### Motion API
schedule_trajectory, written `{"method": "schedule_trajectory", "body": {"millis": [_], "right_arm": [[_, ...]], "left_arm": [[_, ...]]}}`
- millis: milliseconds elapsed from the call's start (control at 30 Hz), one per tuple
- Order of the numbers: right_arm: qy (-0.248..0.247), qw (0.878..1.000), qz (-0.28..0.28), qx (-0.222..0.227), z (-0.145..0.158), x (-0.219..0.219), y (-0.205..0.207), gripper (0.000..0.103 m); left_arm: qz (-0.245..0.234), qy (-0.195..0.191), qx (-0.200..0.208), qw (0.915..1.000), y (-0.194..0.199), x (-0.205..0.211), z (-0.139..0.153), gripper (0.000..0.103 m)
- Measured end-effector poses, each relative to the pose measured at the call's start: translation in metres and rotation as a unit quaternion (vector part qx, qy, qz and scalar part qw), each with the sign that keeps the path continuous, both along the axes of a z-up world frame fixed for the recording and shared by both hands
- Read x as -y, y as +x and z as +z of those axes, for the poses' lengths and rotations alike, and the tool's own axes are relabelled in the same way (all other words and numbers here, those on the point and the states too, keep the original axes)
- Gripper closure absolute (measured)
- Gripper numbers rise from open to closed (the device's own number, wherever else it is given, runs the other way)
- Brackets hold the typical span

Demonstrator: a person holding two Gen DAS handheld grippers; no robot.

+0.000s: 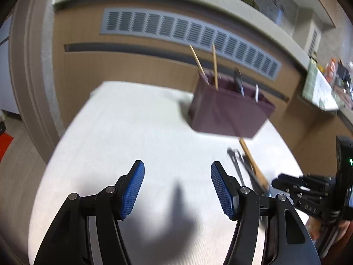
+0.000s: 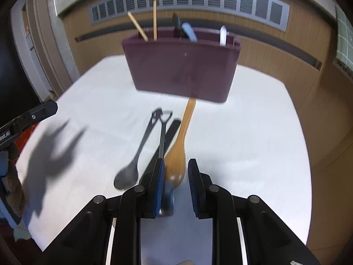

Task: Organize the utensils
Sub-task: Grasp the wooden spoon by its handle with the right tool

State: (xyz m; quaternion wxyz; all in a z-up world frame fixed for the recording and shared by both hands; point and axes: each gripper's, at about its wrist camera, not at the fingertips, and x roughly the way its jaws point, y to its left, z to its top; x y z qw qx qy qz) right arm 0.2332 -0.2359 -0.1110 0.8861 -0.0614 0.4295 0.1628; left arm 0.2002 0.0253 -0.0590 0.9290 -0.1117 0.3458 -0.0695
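Note:
A maroon utensil holder [image 2: 183, 66] stands on the white table [image 2: 253, 132], holding two chopsticks [image 2: 154, 19] and a few other utensils. A wooden spoon [image 2: 178, 145], a dark spoon [image 2: 134, 163] and two dark flat utensils [image 2: 162, 132] lie in front of it. My right gripper [image 2: 175, 185] is open, its fingers straddling the wooden spoon's bowl just above the table. My left gripper [image 1: 177, 187] is open and empty over bare table, left of the utensils [image 1: 251, 163]. The holder also shows in the left wrist view [image 1: 229, 112].
A wooden wall panel with a grey vent grille [image 1: 189, 33] runs behind the table. A cluttered counter [image 1: 326, 84] lies at the far right. The right gripper's body [image 1: 308, 190] shows at the left view's right edge.

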Motion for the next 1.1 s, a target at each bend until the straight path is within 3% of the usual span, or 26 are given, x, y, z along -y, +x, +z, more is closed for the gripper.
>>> {"method": "schedule_trajectory", "body": {"millis": [133,300,400,600,800,967,1100], "right_arm": [[-0.007,1.0,-0.009,-0.001,-0.003,0.0,0.001,0.082],[0.037,0.999,0.03,0.004,0.002,-0.008,0.009,0.083],[0.027,0.999,0.033,-0.022,-0.006,-0.022,0.022,0.087],[0.017,0.999,0.015,-0.028,-0.015,-0.029,0.036,0.091],[0.031,0.999,0.006,-0.025,-0.009,-0.011,0.023,0.102],[0.056,0.998,-0.042,-0.005,0.003,0.027,0.008,0.103],[0.048,0.996,-0.073,0.001,0.002,0.053,0.002,0.101]], "left_arm": [[-0.013,0.0,-0.012,0.9998,-0.002,0.006,-0.006,0.04],[-0.015,-0.007,-0.029,0.9994,0.007,0.007,-0.008,0.04],[-0.022,-0.005,-0.036,0.9991,0.008,0.01,-0.009,0.04],[-0.035,-0.002,-0.051,0.9981,0.009,0.015,-0.013,0.04],[-0.059,-0.007,-0.068,0.996,0.012,0.027,-0.019,0.04],[-0.087,-0.004,-0.077,0.9932,0.011,0.046,-0.022,0.04],[-0.109,0.004,-0.081,0.9908,0.011,0.063,-0.022,0.04]]}}
